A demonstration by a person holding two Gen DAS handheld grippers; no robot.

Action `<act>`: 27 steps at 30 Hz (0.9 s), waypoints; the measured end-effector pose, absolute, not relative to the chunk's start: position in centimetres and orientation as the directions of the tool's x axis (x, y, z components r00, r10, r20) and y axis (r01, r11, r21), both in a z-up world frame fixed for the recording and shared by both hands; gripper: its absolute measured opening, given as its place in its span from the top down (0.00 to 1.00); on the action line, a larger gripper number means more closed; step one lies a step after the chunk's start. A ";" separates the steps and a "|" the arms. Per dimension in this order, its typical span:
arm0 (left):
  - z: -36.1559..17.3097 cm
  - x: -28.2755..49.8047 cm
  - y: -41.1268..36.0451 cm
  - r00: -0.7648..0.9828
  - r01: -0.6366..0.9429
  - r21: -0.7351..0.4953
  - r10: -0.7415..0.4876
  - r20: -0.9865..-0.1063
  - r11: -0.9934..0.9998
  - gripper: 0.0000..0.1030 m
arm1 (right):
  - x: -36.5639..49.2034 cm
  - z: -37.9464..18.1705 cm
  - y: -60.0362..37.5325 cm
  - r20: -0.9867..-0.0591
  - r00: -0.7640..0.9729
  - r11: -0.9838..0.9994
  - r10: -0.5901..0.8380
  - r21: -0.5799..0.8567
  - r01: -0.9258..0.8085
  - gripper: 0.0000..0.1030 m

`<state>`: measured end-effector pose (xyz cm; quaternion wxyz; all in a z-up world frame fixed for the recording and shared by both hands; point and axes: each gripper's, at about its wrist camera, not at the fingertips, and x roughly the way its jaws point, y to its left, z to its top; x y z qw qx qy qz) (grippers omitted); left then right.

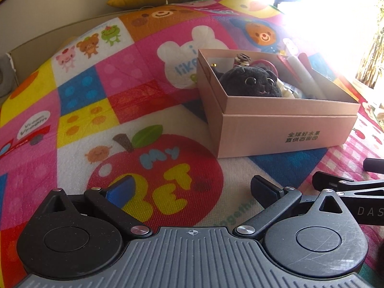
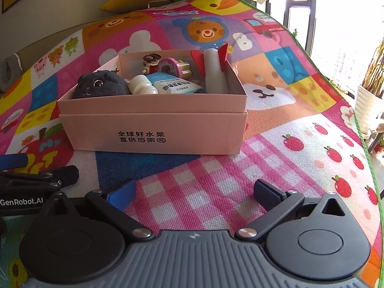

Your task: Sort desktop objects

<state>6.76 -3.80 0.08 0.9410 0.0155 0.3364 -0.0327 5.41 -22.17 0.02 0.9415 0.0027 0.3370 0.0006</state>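
A pink cardboard box (image 2: 153, 136) stands on the colourful play mat; it also shows in the left wrist view (image 1: 283, 132). Inside lie a black plush cat (image 2: 100, 85) (image 1: 252, 81), a white bottle (image 2: 141, 85), a white tube with printed text (image 2: 174, 85), a white rocket toy with red fins (image 2: 213, 69), a pink round toy (image 2: 169, 66) and a small figurine (image 2: 150, 62). My left gripper (image 1: 194, 189) is open and empty, low over the mat, left of the box. My right gripper (image 2: 194, 192) is open and empty in front of the box.
The cartoon-patterned mat (image 2: 288, 144) covers the surface, its green edge (image 2: 360, 124) at the right. A yellow cushion (image 2: 134, 1) lies at the back. A white pot with dry stalks (image 2: 369, 100) stands by the bright window. The other gripper shows at each view's side (image 1: 348, 184) (image 2: 38, 177).
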 end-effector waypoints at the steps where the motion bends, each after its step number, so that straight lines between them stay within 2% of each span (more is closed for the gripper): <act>1: 0.1 6.8 -3.9 0.771 0.072 0.009 -0.050 -0.634 0.997 0.00 | 5.4 0.0 -22.2 -0.635 0.773 1.000 0.004 0.008 0.000 0.00; 27: 0.1 6.8 -3.7 0.771 0.072 0.009 -0.050 -0.635 0.997 0.00 | 5.4 0.0 -22.1 -0.635 0.773 1.000 0.004 0.007 0.001 0.00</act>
